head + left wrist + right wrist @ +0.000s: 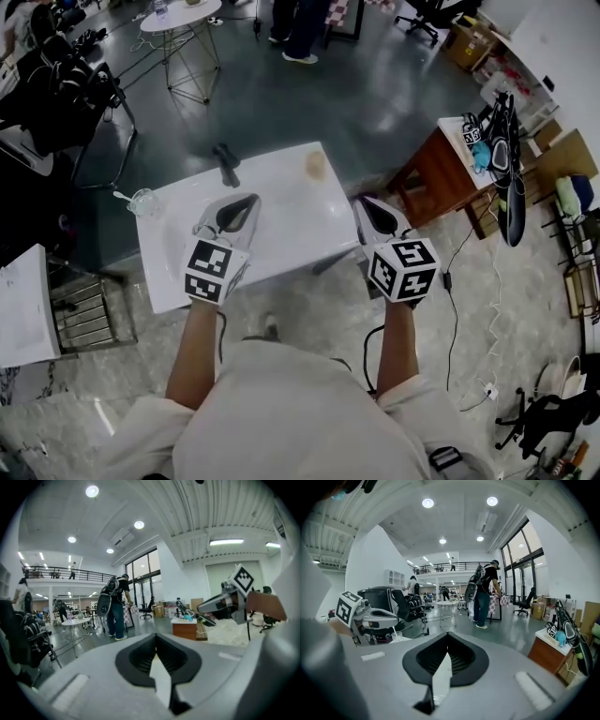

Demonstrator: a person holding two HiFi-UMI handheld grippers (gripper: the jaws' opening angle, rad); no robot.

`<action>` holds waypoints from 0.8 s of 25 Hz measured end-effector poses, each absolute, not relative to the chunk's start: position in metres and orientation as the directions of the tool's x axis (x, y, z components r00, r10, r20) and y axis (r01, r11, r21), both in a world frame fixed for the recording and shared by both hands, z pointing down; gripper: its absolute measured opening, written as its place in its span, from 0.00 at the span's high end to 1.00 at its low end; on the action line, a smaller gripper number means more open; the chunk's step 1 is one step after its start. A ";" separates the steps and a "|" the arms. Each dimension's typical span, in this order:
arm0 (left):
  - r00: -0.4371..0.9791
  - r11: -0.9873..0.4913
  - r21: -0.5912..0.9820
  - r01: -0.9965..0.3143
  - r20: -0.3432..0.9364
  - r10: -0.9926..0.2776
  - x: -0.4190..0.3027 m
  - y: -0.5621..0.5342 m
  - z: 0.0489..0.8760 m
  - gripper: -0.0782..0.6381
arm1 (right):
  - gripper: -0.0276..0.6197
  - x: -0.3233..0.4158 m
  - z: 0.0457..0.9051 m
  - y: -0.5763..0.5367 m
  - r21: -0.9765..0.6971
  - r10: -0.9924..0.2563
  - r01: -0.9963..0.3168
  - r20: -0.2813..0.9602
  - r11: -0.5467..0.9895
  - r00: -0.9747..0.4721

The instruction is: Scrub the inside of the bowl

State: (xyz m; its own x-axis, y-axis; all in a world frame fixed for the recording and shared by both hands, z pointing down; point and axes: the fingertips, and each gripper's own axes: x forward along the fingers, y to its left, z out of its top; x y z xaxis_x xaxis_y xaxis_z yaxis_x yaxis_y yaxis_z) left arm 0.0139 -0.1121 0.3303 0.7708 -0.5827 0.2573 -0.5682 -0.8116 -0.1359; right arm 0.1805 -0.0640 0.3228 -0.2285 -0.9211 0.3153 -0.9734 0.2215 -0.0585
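A white table (281, 234) stands in front of me. On its far edge lie a small pale round thing (316, 164) and a dark tool-like thing (225, 165); I cannot tell what either is, and no bowl is plain to see. My left gripper (246, 201) hovers over the table's left half, jaws together and empty. My right gripper (364, 201) hangs just past the table's right edge, also shut and empty. In the left gripper view the left gripper (156, 635) has its tips closed, with the right gripper (220, 604) beside it. The right gripper (447, 634) looks the same in its own view.
A clear cup with a straw (141, 201) stands at the table's left corner. A wooden side table (436, 173) with gear stands to the right. Black chairs (56, 94) crowd the left; a metal rack (89, 309) stands low left. A round table (183, 19) and a standing person (300, 28) are farther off.
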 end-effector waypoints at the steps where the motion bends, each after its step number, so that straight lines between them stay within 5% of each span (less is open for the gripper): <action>1: 0.772 -0.814 -0.130 -0.566 0.262 -0.579 0.012 -0.120 0.334 0.88 | 0.95 0.180 0.326 -0.073 -0.053 -0.921 -0.975 0.322 0.214 -0.219; 13: 0.752 -0.809 -0.088 -0.581 0.324 -0.575 0.022 -0.185 0.377 0.88 | 0.94 0.198 0.383 -0.157 -0.004 -0.885 -0.980 0.431 0.197 -0.179; 20: 0.688 -0.770 -0.066 -0.635 0.404 -0.602 0.027 -0.239 0.413 0.88 | 0.80 0.219 0.431 -0.228 -0.041 -0.832 -0.968 0.503 0.246 -0.233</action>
